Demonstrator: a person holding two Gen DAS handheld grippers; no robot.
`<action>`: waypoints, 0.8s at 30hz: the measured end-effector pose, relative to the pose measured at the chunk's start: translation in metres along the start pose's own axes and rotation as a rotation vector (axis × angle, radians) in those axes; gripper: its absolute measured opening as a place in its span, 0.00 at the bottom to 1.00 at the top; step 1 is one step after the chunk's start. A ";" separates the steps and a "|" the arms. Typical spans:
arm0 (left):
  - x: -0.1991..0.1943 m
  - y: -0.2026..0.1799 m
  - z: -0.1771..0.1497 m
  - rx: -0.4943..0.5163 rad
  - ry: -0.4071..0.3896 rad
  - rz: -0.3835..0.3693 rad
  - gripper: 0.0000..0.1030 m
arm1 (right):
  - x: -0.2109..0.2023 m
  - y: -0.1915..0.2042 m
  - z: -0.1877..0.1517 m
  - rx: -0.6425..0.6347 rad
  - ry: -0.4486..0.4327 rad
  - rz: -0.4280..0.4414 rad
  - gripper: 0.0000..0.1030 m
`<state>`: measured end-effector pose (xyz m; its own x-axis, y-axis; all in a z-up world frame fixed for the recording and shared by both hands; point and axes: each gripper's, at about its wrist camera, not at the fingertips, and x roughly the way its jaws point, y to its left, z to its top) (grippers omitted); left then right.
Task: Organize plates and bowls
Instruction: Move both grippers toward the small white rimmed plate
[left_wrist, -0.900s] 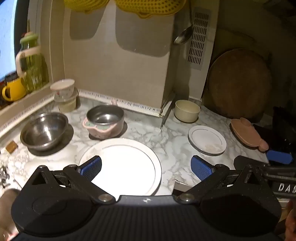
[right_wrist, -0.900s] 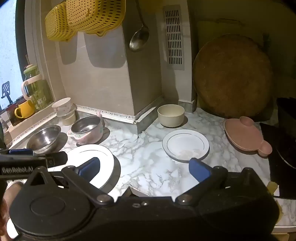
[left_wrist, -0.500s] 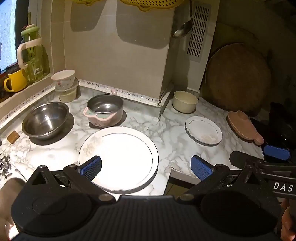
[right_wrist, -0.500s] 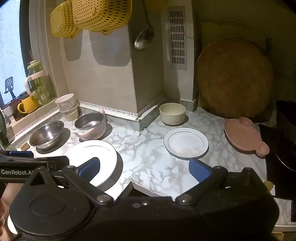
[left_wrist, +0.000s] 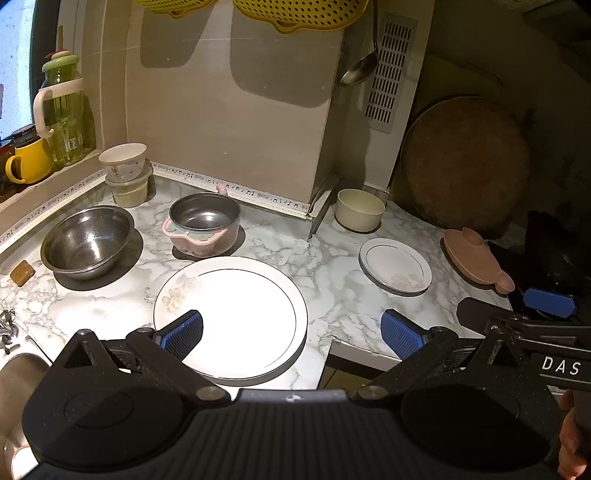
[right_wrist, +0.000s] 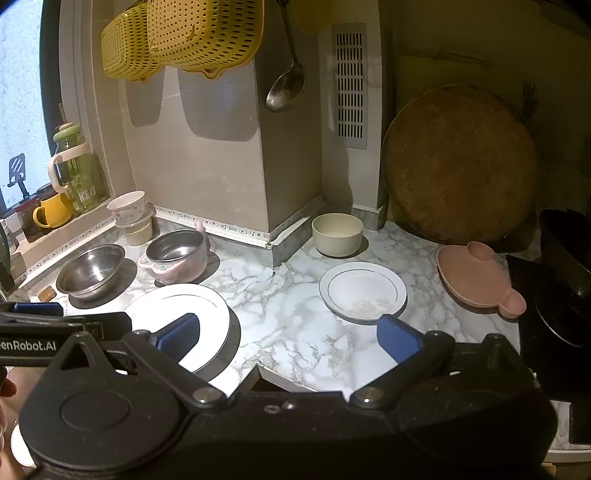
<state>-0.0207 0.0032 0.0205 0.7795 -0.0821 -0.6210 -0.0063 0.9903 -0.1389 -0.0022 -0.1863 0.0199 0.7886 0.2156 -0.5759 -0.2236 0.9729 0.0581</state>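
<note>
A large white plate (left_wrist: 236, 317) (right_wrist: 181, 317) lies at the marble counter's front edge. Behind it stand a steel bowl (left_wrist: 86, 240) (right_wrist: 90, 271) and a pink steel-lined bowl (left_wrist: 203, 225) (right_wrist: 175, 256). To the right are a small white plate (left_wrist: 395, 264) (right_wrist: 362, 290), a cream bowl (left_wrist: 360, 210) (right_wrist: 338, 229) and a pink mouse-shaped dish (left_wrist: 476, 260) (right_wrist: 476, 278). My left gripper (left_wrist: 291, 332) hovers open over the large plate's near side. My right gripper (right_wrist: 288, 338) hangs open before the small plate. Neither holds anything.
Two small bowls (left_wrist: 123, 160) are stacked in the back left corner below a sill with a jug (left_wrist: 62, 110) and a yellow mug (left_wrist: 27, 160). A round wooden board (right_wrist: 458, 162) leans at the back right. Yellow colanders (right_wrist: 184, 37) and a ladle (right_wrist: 286, 88) hang above. A dark stove (right_wrist: 554, 295) sits right.
Both grippers have drawn back from the counter, so its front edge now shows below the plates. Their jaws stay wide apart, and no dish has moved.
</note>
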 end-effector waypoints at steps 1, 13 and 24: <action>0.000 0.000 0.000 -0.001 -0.002 -0.002 1.00 | 0.000 0.001 0.001 0.000 0.001 -0.002 1.00; 0.001 0.002 0.002 0.006 0.007 -0.009 1.00 | 0.000 0.001 0.002 0.004 0.003 -0.006 1.00; 0.007 0.001 0.000 -0.005 0.031 -0.017 1.00 | 0.003 0.000 -0.001 0.014 0.016 -0.011 1.00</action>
<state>-0.0150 0.0032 0.0163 0.7599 -0.1023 -0.6420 0.0035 0.9882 -0.1534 -0.0002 -0.1854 0.0177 0.7816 0.2034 -0.5896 -0.2066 0.9764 0.0630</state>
